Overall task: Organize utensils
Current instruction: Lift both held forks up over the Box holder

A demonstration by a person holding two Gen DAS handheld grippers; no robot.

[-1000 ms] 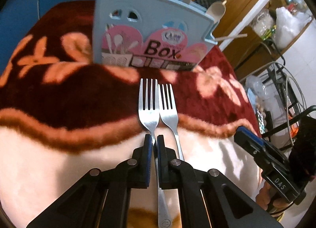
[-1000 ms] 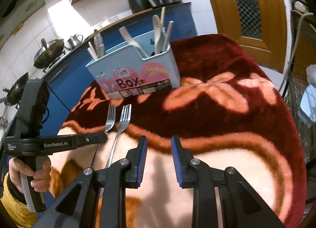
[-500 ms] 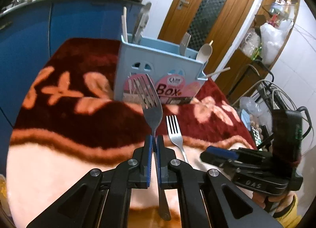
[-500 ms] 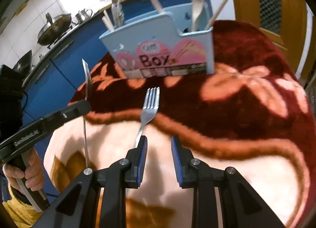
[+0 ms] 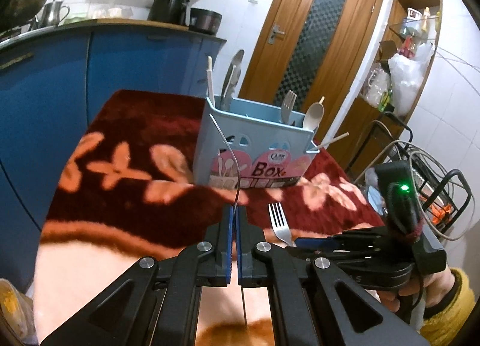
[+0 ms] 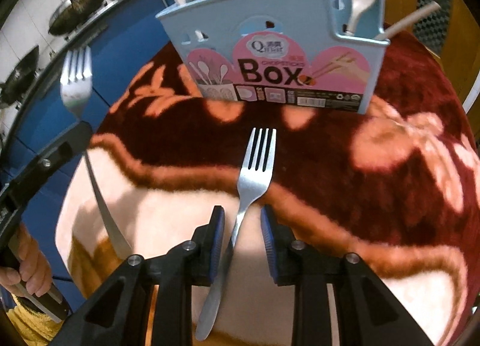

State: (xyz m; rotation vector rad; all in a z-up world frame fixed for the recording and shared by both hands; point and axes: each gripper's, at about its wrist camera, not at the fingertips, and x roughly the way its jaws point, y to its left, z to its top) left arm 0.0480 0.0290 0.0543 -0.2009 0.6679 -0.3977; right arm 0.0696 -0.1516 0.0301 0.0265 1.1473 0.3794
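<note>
Standing behind the table fork (image 6: 256,172), utensil box (image 6: 270,55) holds spoons.

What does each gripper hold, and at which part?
Left gripper pinches a fork by its handle. Right gripper holds nothing; a second fork lies between its open jaws.

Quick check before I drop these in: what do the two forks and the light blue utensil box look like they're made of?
Fork lying on the blanket: polished metal, likely stainless steel; bright silvery sheen. Fork clamped in the left gripper, head at: the same shiny metal. Light blue utensil box: probably moulded plastic, matte, with cut-out holes and a glossy printed label.
</note>
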